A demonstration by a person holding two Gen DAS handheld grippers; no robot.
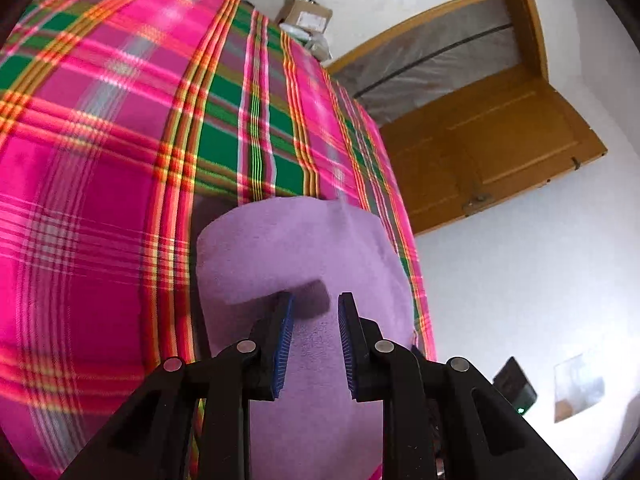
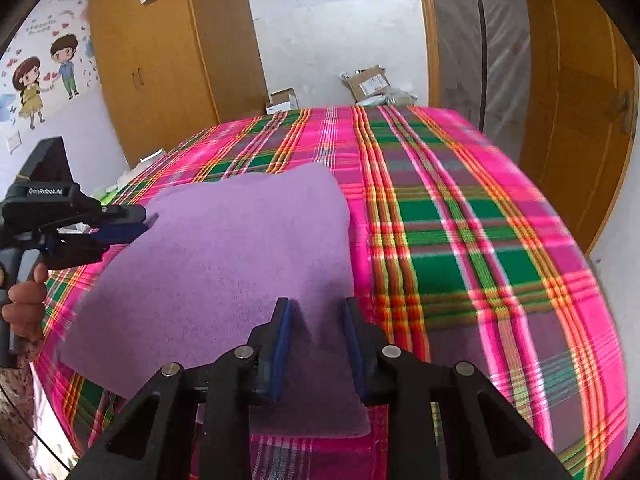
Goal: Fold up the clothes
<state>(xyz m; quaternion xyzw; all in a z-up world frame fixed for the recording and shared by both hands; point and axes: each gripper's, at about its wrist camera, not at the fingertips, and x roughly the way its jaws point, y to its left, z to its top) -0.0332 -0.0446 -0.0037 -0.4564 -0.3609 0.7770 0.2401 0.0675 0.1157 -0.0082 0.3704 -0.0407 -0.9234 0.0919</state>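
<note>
My purple cloth lies flat on the bed's pink and green plaid blanket, folded into a rough rectangle near the blanket's near edge. My right tongs hang over its near right corner with the blue pads spread apart and nothing between them. My left tongs sit at the cloth's far left edge, held in my hand; from their own camera the left tongs are parted too, the cloth just beneath them. A wooden door stands beyond the bed
</note>
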